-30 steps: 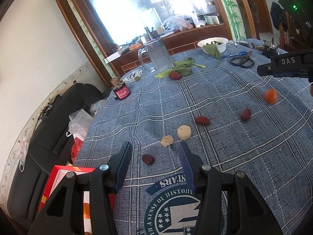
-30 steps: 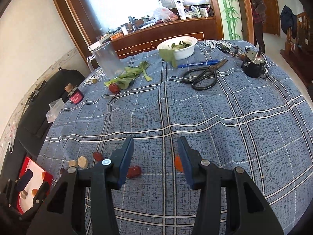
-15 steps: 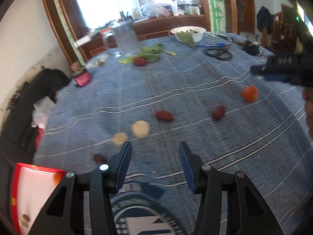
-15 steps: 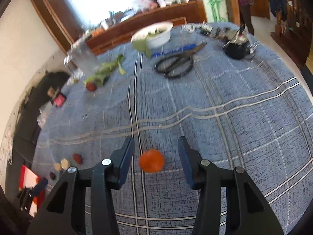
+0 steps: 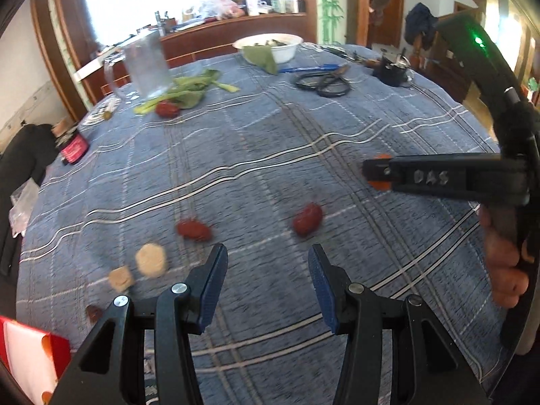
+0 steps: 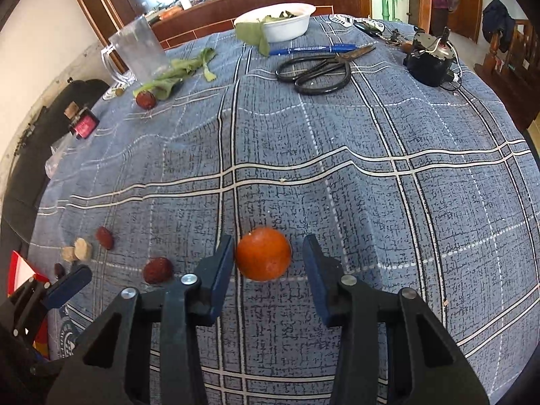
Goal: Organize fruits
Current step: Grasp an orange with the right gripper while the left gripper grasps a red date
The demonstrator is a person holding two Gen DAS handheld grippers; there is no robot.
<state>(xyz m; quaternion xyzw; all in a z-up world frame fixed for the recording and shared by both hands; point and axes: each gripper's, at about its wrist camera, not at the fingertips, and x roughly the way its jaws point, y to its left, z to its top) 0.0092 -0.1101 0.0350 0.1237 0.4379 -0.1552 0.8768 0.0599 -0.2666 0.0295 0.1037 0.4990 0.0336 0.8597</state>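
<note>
A small orange (image 6: 263, 253) lies on the blue plaid tablecloth (image 6: 371, 185) between the fingers of my right gripper (image 6: 268, 263), which is open; the left finger is close to the fruit, the right one apart. In the left wrist view my left gripper (image 5: 266, 280) is open over bare cloth. Ahead of it lie two red dates (image 5: 306, 219) (image 5: 194, 230), and two beige chunks (image 5: 150, 259) (image 5: 120, 278) and a dark date (image 5: 93, 312) lie at the left. The right gripper's finger (image 5: 435, 177) hides most of the orange (image 5: 379, 185) there.
At the far side stand a glass mug (image 6: 136, 54), green leaves (image 6: 179, 71) with a red fruit (image 6: 145, 99), a white bowl (image 6: 280, 22), a blue pen (image 6: 314, 49), black scissors (image 6: 320, 71) and a small motor (image 6: 430, 62). A red-and-white box (image 5: 23, 357) sits at the near left edge.
My right gripper has closed in on the orange, which now sits between its fingers. My left gripper has swung right and forward, toward the two red dates.
</note>
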